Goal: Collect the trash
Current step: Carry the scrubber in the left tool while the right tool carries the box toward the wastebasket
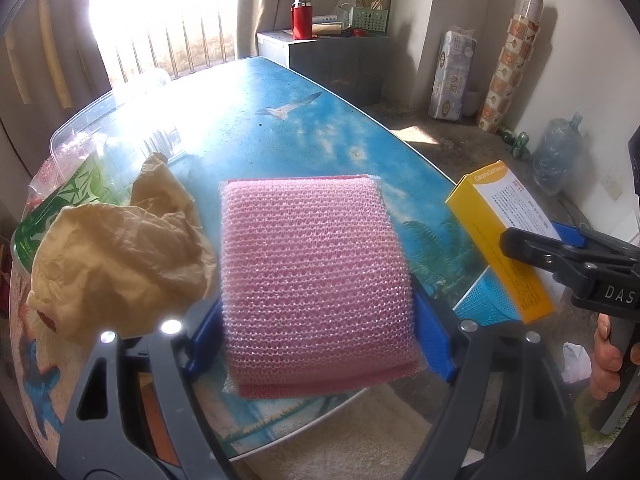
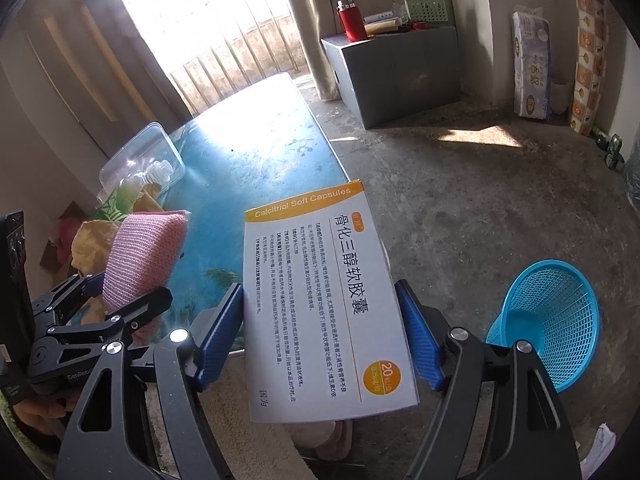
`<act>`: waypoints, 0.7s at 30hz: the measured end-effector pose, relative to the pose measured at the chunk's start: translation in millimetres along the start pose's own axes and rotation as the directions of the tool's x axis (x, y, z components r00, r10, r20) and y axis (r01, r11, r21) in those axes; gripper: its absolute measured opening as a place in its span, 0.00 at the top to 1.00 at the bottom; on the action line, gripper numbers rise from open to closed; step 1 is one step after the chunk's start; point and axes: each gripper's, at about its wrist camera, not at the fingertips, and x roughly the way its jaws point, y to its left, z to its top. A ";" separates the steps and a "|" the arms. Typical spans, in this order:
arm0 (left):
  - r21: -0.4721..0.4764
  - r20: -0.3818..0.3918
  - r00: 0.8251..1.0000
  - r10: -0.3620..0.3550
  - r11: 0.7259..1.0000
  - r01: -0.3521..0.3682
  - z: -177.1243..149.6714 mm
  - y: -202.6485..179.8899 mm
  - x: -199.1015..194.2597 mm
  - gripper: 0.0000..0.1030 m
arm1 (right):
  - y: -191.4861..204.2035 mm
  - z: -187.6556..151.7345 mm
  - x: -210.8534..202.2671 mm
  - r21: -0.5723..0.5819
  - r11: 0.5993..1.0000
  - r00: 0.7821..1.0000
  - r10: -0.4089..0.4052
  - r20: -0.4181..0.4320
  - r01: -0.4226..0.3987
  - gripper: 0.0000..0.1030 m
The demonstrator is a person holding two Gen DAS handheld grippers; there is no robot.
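Observation:
My left gripper (image 1: 316, 332) is shut on a pink mesh scouring sponge (image 1: 316, 276), its blue pads pressing both sides, lifted just above the blue table (image 1: 248, 128). The same sponge (image 2: 140, 264) and left gripper (image 2: 116, 300) show at the left of the right wrist view. My right gripper (image 2: 322, 336) is shut on a white and yellow medicine box (image 2: 320, 304), held past the table's edge over the floor. That box (image 1: 504, 236) appears at the right of the left wrist view. A blue mesh waste basket (image 2: 560, 320) stands on the floor to the right, below the box.
Crumpled brown paper (image 1: 116, 256) and a green wrapper (image 1: 68, 200) lie on the table's left side near a clear plastic container (image 2: 140, 160). A grey cabinet (image 2: 400, 76) with a red flask (image 2: 352, 20) stands behind. White crumpled paper (image 2: 600, 444) lies on the concrete floor.

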 end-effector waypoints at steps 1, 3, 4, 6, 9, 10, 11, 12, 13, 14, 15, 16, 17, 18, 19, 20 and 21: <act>0.003 0.007 1.000 -0.003 1.000 0.003 -1.1 -1.9 -3.4 0.25 | -0.7 -2.3 -3.7 0.003 1.000 1.000 0.003 0.008 -0.003 0.29; 0.009 0.017 1.000 -0.011 1.000 0.011 -3.3 -7.0 -9.7 0.25 | -4.3 -8.1 -11.0 0.014 1.000 1.000 0.005 0.020 -0.006 0.29; 0.013 0.023 1.000 -0.018 1.000 0.017 -4.2 -10.0 -13.0 0.25 | -6.3 -11.6 -14.7 0.020 1.000 1.000 0.007 0.027 -0.008 0.29; 0.027 0.031 0.999 -0.030 0.999 0.029 -5.0 -17.7 -18.4 0.25 | -12.4 -18.4 -22.1 0.037 0.999 0.999 0.005 0.038 -0.006 0.29; 0.055 0.047 0.997 -0.056 0.997 0.054 -3.4 -35.3 -25.5 0.25 | -25.0 -28.7 -34.1 0.062 0.998 0.999 -0.006 0.054 0.003 0.29; 0.069 0.053 0.997 -0.064 0.996 0.060 -3.3 -43.0 -27.0 0.25 | -30.7 -32.7 -38.2 0.073 0.997 0.998 -0.016 0.057 0.012 0.29; 0.083 0.061 0.996 -0.073 0.994 0.068 -3.1 -50.9 -28.3 0.25 | -37.0 -36.5 -42.0 0.083 0.996 0.998 -0.025 0.060 0.020 0.29; 0.096 0.065 0.994 -0.086 0.992 0.080 -3.0 -59.5 -29.2 0.25 | -43.5 -40.7 -45.4 0.096 0.995 0.997 -0.038 0.062 0.032 0.29; 0.110 0.066 0.993 -0.100 0.990 0.092 -2.7 -68.7 -29.4 0.25 | -51.2 -44.6 -49.1 0.112 0.993 0.997 -0.053 0.061 0.046 0.29; 0.123 0.067 0.991 -0.114 0.987 0.106 -2.6 -78.5 -29.9 0.25 | -59.2 -48.4 -53.1 0.130 0.990 0.996 -0.066 0.059 0.058 0.29; 0.137 0.067 0.989 -0.133 0.983 0.123 -3.1 -89.3 -29.6 0.25 | -68.1 -52.3 -57.1 0.149 0.987 0.996 -0.074 0.059 0.064 0.29; 0.152 0.064 0.986 -0.155 0.978 0.144 -3.2 -100.8 -29.2 0.25 | -77.4 -56.2 -61.7 0.167 0.983 0.995 -0.082 0.058 0.071 0.29; 0.166 0.057 0.982 -0.179 0.972 0.168 -2.7 -112.4 -27.8 0.25 | -87.2 -59.9 -66.4 0.186 0.979 0.994 -0.094 0.057 0.082 0.29; 0.178 0.047 0.978 -0.203 0.965 0.192 -1.9 -124.3 -25.0 0.25 | -96.8 -63.9 -70.7 0.206 0.974 0.993 -0.107 0.057 0.093 0.29; 0.189 0.035 0.973 -0.227 0.958 0.216 -1.7 -137.0 -22.5 0.25 | -107.1 -67.0 -75.3 0.228 0.968 0.991 -0.116 0.059 0.100 0.29; 0.202 0.022 0.968 -0.248 0.950 0.239 -0.6 -149.5 -19.0 0.25 | -118.3 -69.5 -80.0 0.254 0.961 0.990 -0.124 0.062 0.105 0.29; 0.215 0.007 0.963 -0.268 0.941 0.260 -0.1 -162.5 -14.6 0.25 | -130.3 -71.9 -84.8 0.283 0.953 0.989 -0.132 0.065 0.108 0.29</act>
